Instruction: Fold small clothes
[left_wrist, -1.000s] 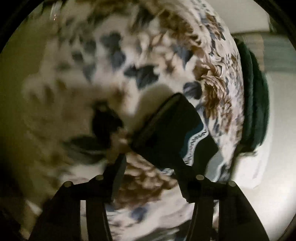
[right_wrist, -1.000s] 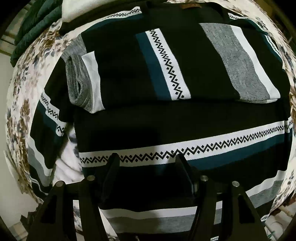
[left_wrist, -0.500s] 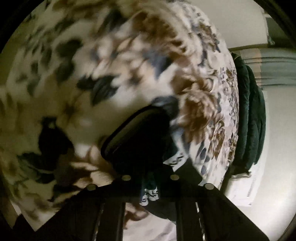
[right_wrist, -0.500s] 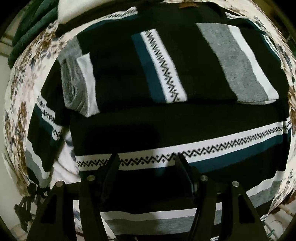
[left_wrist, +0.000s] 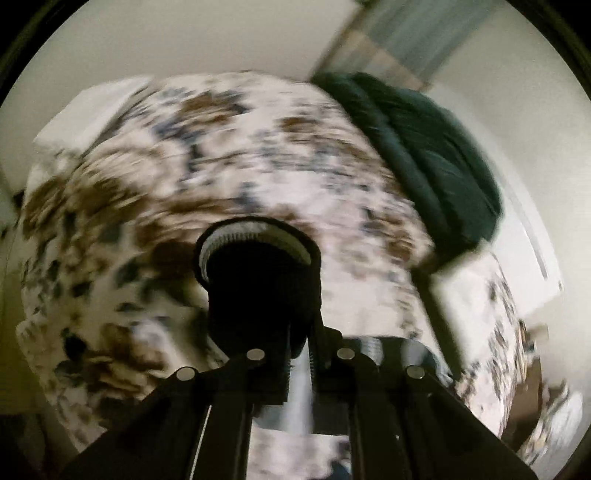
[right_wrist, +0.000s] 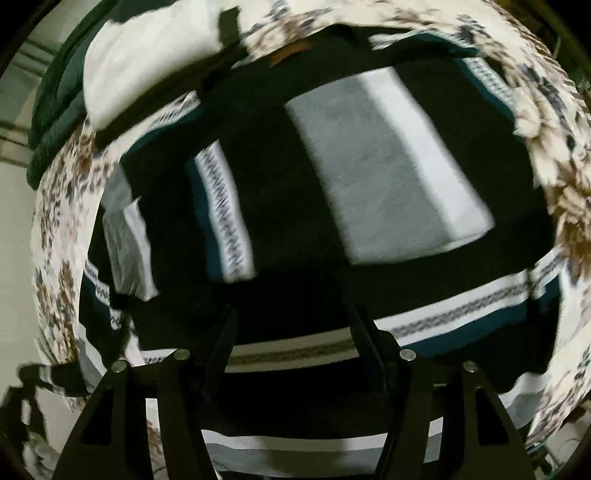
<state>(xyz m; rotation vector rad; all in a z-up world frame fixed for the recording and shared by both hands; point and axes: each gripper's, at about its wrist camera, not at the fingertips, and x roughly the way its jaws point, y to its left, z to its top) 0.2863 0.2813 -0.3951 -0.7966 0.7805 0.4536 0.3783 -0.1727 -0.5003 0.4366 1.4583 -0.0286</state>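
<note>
Left gripper (left_wrist: 299, 350): jaws drawn almost together, pinching a dark fold of the striped sweater (left_wrist: 258, 291); a ribbed grey-and-black edge, likely a cuff or hem, arches just beyond the tips.

Held cloth against the left jaws: it bulges out ahead of them and to their left, lifted clear of the floral bedspread (left_wrist: 177, 192); more of the garment hangs below the gripper, but blur hides how much.

Risk on the left: the bite looks thin, near the cloth's edge. A quick swing could pull the fabric out of the jaws, or drag the rest of the garment and undo the fold already made.

Far right in the left view: a dark green blanket (left_wrist: 436, 162) lies at the bedspread's edge, well apart from the held cloth.

Right gripper (right_wrist: 295, 332): jaws standing fairly wide with nothing between them, poised over the sweater (right_wrist: 295, 206), not touching it as far as the picture shows.

Sweater against the right jaws: it covers most of the bed; a folded-over panel with a broad grey and white band lies beyond the tips, and a zigzag-patterned stripe runs across just beside and right of them.

Risk on the right: closing here could catch both layers, bunching the panel instead of flattening it.

Far left in the right view: a white pillow (right_wrist: 147, 62), clear of the work.
</note>
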